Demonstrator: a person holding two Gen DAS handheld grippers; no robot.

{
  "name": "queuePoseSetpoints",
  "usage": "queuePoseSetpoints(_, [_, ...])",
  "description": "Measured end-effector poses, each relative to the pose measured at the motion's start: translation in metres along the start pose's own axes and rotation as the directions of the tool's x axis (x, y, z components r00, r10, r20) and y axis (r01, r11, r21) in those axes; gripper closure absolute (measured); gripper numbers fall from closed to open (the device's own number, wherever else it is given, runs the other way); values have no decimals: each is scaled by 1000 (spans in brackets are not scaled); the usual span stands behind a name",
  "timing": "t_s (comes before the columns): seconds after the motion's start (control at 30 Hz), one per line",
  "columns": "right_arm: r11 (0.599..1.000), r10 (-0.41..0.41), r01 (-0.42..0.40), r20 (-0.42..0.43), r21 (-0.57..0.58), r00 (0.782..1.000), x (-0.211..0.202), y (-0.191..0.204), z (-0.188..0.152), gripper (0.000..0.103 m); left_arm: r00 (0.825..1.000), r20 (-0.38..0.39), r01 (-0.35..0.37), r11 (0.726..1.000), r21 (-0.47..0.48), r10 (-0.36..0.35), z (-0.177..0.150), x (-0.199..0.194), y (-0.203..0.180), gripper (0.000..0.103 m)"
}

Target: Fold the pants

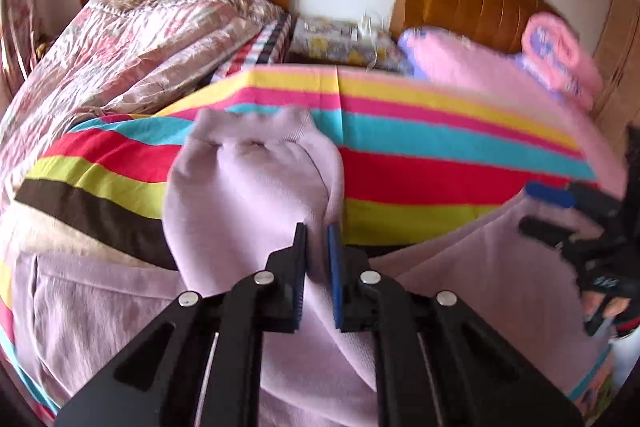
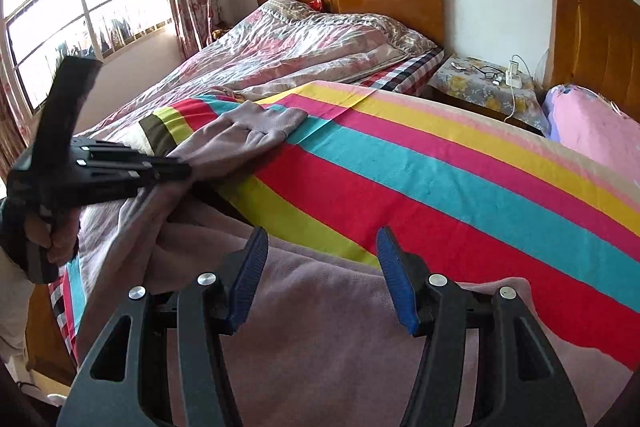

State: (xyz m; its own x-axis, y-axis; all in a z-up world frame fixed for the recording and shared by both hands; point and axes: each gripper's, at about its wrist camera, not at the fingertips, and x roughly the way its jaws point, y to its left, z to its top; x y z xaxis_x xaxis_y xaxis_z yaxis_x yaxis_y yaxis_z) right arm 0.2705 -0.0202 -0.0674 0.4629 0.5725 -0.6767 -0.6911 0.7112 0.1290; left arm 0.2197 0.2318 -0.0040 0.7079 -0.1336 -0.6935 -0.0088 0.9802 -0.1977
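Left gripper clamped on lilac pants; right gripper open above them, on a striped bed.

Left wrist view: the left gripper has its jaws nearly closed, pinching a fold of the lilac pants. The pant leg runs ahead of the jaws to its ribbed cuff, which lies on the striped bedsheet. The right gripper shows blurred at the right edge. Right wrist view: the right gripper hangs with its jaws about half open and nothing between its blue pads, over the pants at the near edge of the bedsheet. The left gripper, in a hand, grips the leg. No brand, label or writing is legible in either view.
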Motion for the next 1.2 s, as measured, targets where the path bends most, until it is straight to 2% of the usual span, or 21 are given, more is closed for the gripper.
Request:
queuePoseSetpoints(0.07, [996,45,-47,-28,-82,999,9,12,4,54,987,151,77,982,-175,-51,-22,-50,49,93])
queuePoseSetpoints(0.17, [974,101,-116,-85,-197,991,25,32,9,66,940,320,239,902,-361,-121,-81,-100,113,93])
queuePoseSetpoints(0.2, [963,120,-141,-102,-228,988,30,38,11,67,942,321,231,882,-412,-96,-102,-107,128,93])
queuePoseSetpoints(0.3, [936,141,-186,-167,-298,976,51,52,18,68,987,158,113,840,-531,-33,-149,-100,161,89])
queuePoseSetpoints(0.33, [927,145,-201,-190,-318,971,58,56,19,68,990,138,90,829,-552,-16,-157,-100,166,86])
queuePoseSetpoints(0.4, [906,148,-228,-239,-357,960,70,65,18,68,989,145,81,825,-559,1,-160,-106,169,71])
queuePoseSetpoints(0.47, [883,116,-224,-271,-413,956,79,74,14,68,986,168,80,840,-536,14,-146,-111,163,53])
queuePoseSetpoints(0.57, [887,99,-209,-271,-412,957,80,77,14,68,980,199,68,913,-403,15,-108,-120,128,45])
queuePoseSetpoints(0.6, [897,110,-210,-264,-389,958,78,76,17,68,980,199,63,941,-332,5,-94,-121,110,33])
queuePoseSetpoints(0.67, [911,142,-219,-231,-349,962,72,77,25,68,991,134,21,990,-140,-2,-63,-109,65,19])
queuePoseSetpoints(0.7, [917,149,-214,-209,-336,967,69,79,28,68,997,76,-31,999,-20,32,-55,-97,40,19])
queuePoseSetpoints(0.73, [923,155,-212,-192,-321,969,67,82,32,68,996,14,-90,989,118,89,-49,-81,16,19])
queuePoseSetpoints(0.77, [928,163,-211,-177,-306,971,65,83,35,68,989,-24,-138,961,240,148,-47,-62,-3,19])
queuePoseSetpoints(0.83, [937,178,-215,-152,-276,972,64,86,38,68,966,-104,-180,907,380,236,-48,-32,-20,27])
queuePoseSetpoints(0.87, [940,181,-215,-145,-264,973,63,86,38,68,954,-149,-176,889,422,260,-55,-20,-23,35])
queuePoseSetpoints(0.97, [949,185,-211,-131,-232,974,60,85,34,68,928,-198,-180,847,500,315,-66,5,-10,43])
queuePoseSetpoints(1.03, [953,181,-209,-140,-219,973,61,83,30,68,928,-200,-172,836,521,315,-65,14,2,66])
queuePoseSetpoints(1.07, [954,167,-199,-151,-225,974,62,84,27,68,941,-174,-169,848,503,291,-61,11,7,89])
queuePoseSetpoints(1.13, [951,148,-188,-174,-245,974,65,85,23,68,984,-114,-94,940,328,138,-47,-11,28,94])
queuePoseSetpoints(1.17, [947,148,-192,-180,-256,972,65,86,22,68,997,-56,-42,979,199,54,-41,-27,45,95])
queuePoseSetpoints(1.2, [943,152,-199,-184,-267,971,65,87,23,68,1000,23,5,998,56,-6,-39,-43,67,95])
